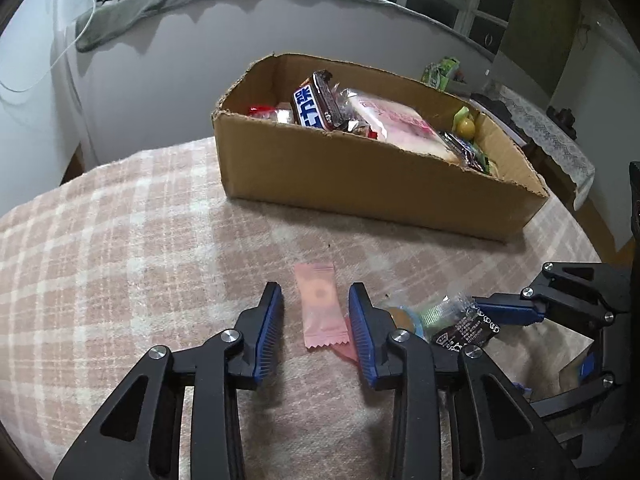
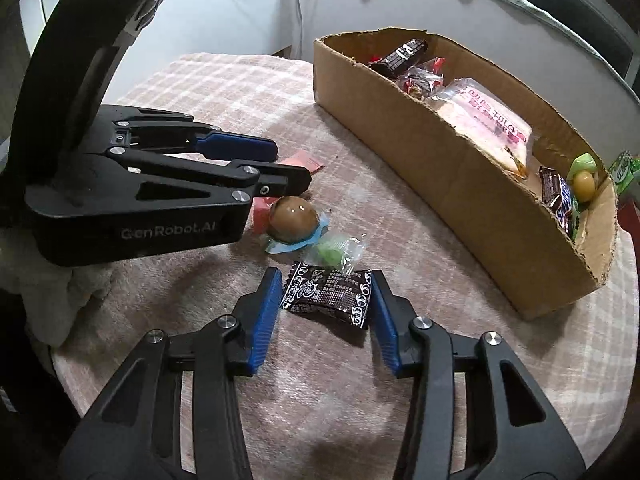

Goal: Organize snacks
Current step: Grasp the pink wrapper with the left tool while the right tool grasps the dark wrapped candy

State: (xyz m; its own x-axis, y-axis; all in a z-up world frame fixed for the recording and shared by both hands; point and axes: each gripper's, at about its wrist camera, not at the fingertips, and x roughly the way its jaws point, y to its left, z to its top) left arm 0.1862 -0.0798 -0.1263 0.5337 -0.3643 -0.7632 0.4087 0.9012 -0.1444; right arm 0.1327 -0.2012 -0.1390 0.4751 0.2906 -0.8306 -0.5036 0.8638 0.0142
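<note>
Left tongs: spread wide, straddling a pink sachet lying flat on the checked cloth of the counter; pads near the sachet on both sides, contact not confirmed. A second pink wrapper partly hidden under the inner finger.

Right tongs: spread wide, straddling a black packet with white print; pads just beside its two ends, whether touching cannot be told.

Landmark: cardboard box, lidless, torn rim, at the far side of the cloth. Inside the box: a dark chocolate bar, a pink-and-white bag, small wrapped sweets, a yellow-green item at one end.

In front of the box, just beyond the black packet: a brown ball in blue wrapping, a clear wrapper with green candy, both resting on the cloth, close together.
</note>
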